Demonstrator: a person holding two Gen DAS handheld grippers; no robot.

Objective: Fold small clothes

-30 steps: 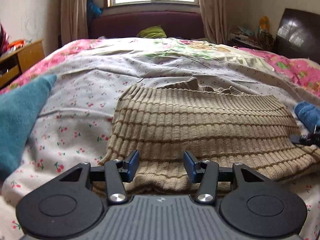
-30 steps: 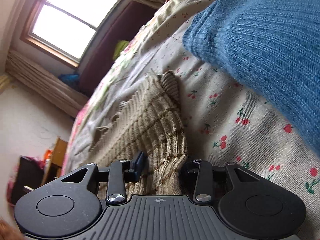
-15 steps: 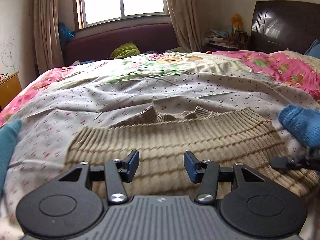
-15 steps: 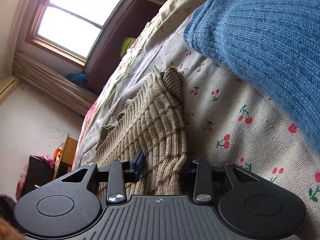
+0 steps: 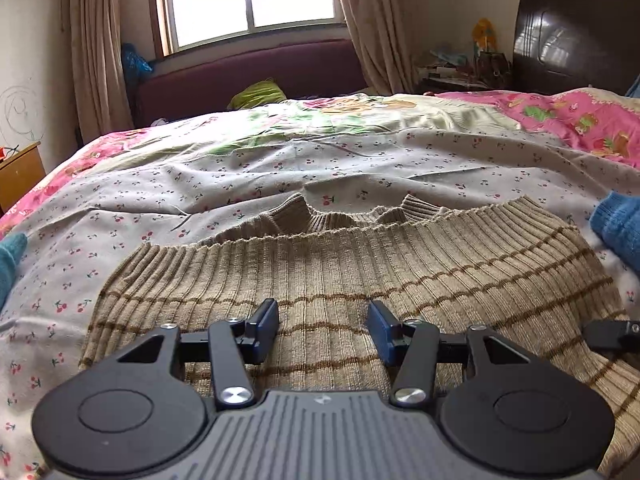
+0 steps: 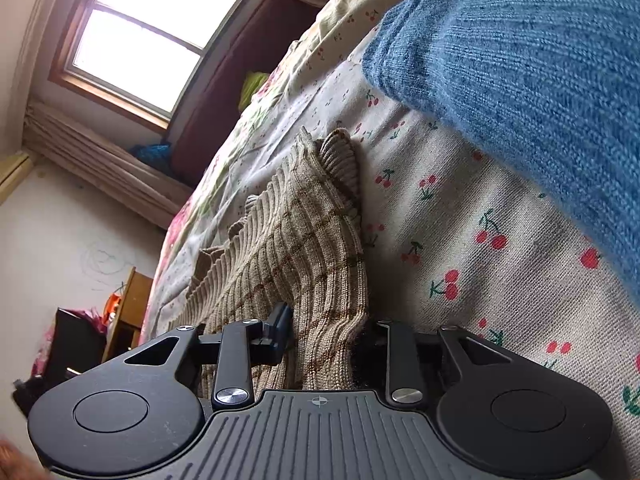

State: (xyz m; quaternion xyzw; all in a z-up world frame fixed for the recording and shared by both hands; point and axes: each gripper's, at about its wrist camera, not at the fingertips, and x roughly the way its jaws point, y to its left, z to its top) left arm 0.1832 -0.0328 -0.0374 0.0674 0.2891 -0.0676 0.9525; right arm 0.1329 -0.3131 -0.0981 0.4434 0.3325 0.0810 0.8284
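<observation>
Right gripper (image 6: 324,336) has just been closing its jaws on the sweater (image 5: 360,276) edge, pinching a fold to anchor it. Left gripper (image 5: 323,326) open, empty, over the sweater middle, probably picking its grip. Sweater lies on the bed (image 5: 200,184), blue knit (image 6: 520,60) beside.

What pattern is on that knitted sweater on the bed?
The sweater is ribbed beige knit with thin brown stripes, clearest in the left wrist view.

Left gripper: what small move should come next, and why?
Probably lower the left gripper and close it on the sweater: its fingers stand apart over the knit, while the right gripper has just been closing on the edge.
</observation>
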